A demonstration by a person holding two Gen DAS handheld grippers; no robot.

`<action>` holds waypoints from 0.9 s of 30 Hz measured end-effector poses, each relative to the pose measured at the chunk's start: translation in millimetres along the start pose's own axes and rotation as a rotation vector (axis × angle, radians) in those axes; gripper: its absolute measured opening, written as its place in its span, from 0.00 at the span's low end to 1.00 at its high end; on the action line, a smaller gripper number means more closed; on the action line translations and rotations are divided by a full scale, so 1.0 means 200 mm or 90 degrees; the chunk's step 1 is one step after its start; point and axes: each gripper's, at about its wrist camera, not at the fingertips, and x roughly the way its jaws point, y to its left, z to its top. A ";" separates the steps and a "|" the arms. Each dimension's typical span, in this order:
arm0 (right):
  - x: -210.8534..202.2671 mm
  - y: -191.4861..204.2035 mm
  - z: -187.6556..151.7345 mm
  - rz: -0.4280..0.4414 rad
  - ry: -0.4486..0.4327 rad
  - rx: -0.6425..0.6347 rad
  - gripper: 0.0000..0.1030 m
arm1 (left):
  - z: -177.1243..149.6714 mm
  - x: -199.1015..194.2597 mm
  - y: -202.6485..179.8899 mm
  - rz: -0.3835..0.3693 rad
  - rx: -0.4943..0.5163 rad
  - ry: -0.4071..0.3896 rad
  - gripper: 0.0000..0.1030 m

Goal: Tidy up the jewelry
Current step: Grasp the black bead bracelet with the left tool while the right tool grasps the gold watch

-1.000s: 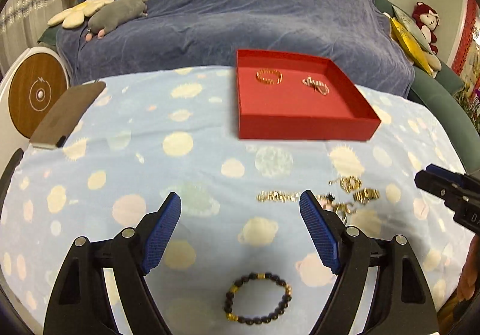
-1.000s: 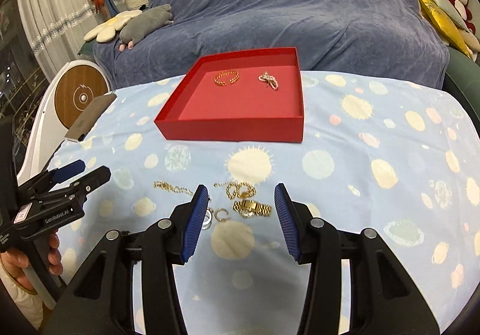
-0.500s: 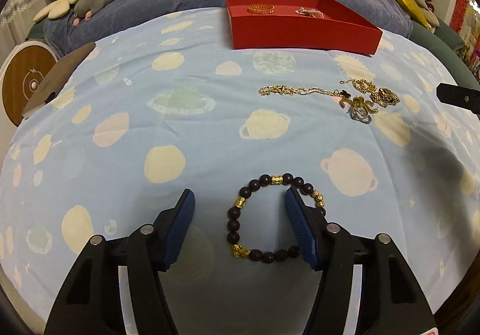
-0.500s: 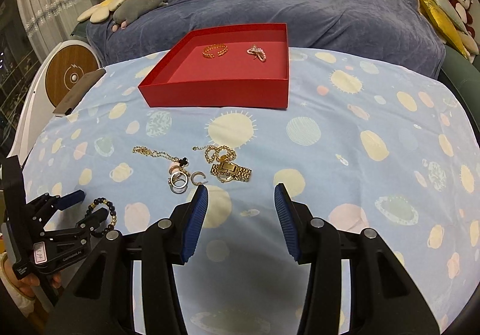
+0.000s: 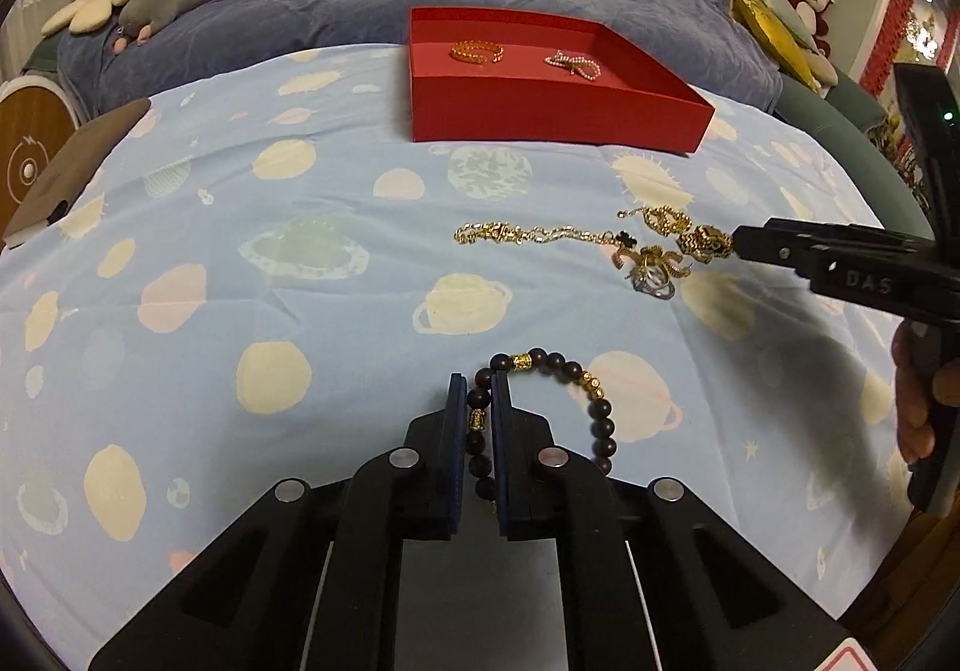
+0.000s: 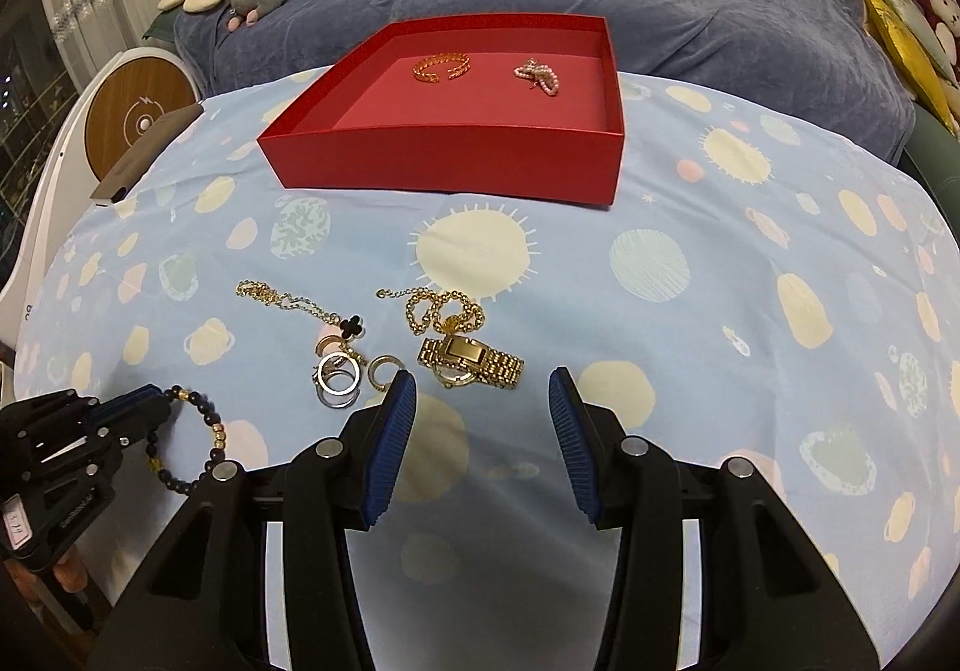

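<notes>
L wrist view: my left gripper (image 5: pixel 479 410), jaws wide apart a sec ago, is now pinched shut on the bead bracelet (image 5: pixel 555 407), clamping its left arc between the pads; rest of the loop lies on the planet-print cloth (image 5: pixel 288 275) to the right of the pads, near the table's front edge. Red tray (image 5: pixel 552 116) at far edge, w/ gold bangle (image 5: pixel 477 51) and pearl piece (image 5: pixel 570 65) inside. Writing: "DAS" on the right gripper's arm, which has come in from the right edge since a sec ago.

R wrist view: my right gripper (image 6: pixel 483 401) unchanged in spread, about half open, nothing between its pads; cloth looms closer than before. Gold watch (image 6: pixel 471 362) lies just ahead of the fingertips, gold chain (image 6: pixel 444 308) touching it behind; rings (image 6: pixel 339 377) just left of the left pad; clover necklace (image 6: pixel 300 305) further left. Left gripper's label partly readable, "3 H".
</notes>
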 end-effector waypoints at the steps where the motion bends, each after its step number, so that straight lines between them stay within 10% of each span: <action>1: 0.02 0.00 0.01 0.001 0.001 -0.004 0.43 | 0.01 -0.01 0.00 -0.004 -0.002 -0.006 0.05; 15: 0.15 0.03 0.01 0.025 0.015 -0.072 0.44 | 0.17 -0.09 0.00 -0.041 -0.043 -0.058 0.05; 27: 0.08 0.02 -0.04 0.054 0.037 -0.052 0.11 | 0.20 -0.07 -0.01 -0.035 -0.053 -0.061 0.05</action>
